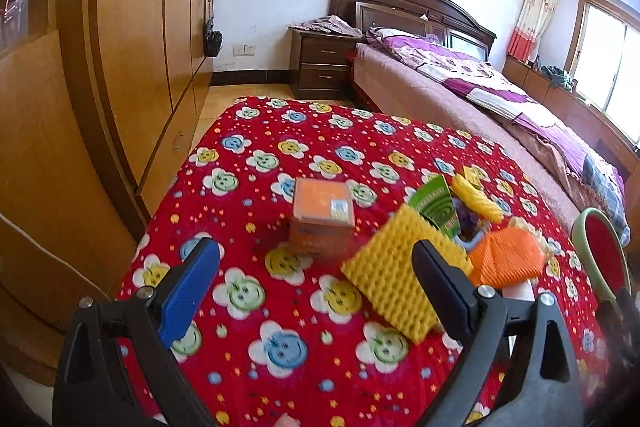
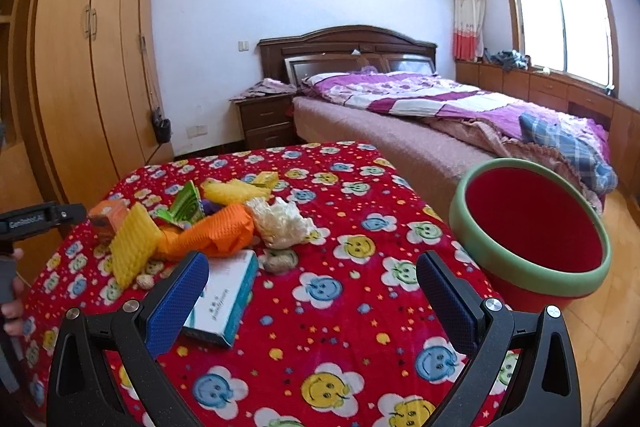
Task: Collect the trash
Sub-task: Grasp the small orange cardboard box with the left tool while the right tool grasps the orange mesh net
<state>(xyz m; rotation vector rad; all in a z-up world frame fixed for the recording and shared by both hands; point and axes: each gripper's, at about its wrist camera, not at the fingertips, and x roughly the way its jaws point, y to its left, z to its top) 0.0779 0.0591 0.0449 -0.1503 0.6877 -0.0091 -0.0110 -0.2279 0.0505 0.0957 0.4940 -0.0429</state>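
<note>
A pile of trash lies on the red flowered table cloth (image 2: 328, 311): an orange box (image 1: 322, 217), a yellow foam sheet (image 1: 390, 277), orange foam net (image 2: 216, 233), white foam net (image 2: 282, 219), green wrappers (image 2: 186, 205) and a white-teal box (image 2: 224, 297). The red bin with a green rim (image 2: 532, 227) stands right of the table. My left gripper (image 1: 316, 279) is open and empty, just short of the orange box. My right gripper (image 2: 312, 287) is open and empty, with its left finger beside the white-teal box.
A wooden wardrobe (image 2: 80, 67) fills the left side. A bed with a purple quilt (image 2: 420, 99) and a dark nightstand (image 2: 266, 119) stand beyond the table. Two peanuts (image 2: 282, 261) lie near the pile. The bin's edge also shows in the left wrist view (image 1: 600, 255).
</note>
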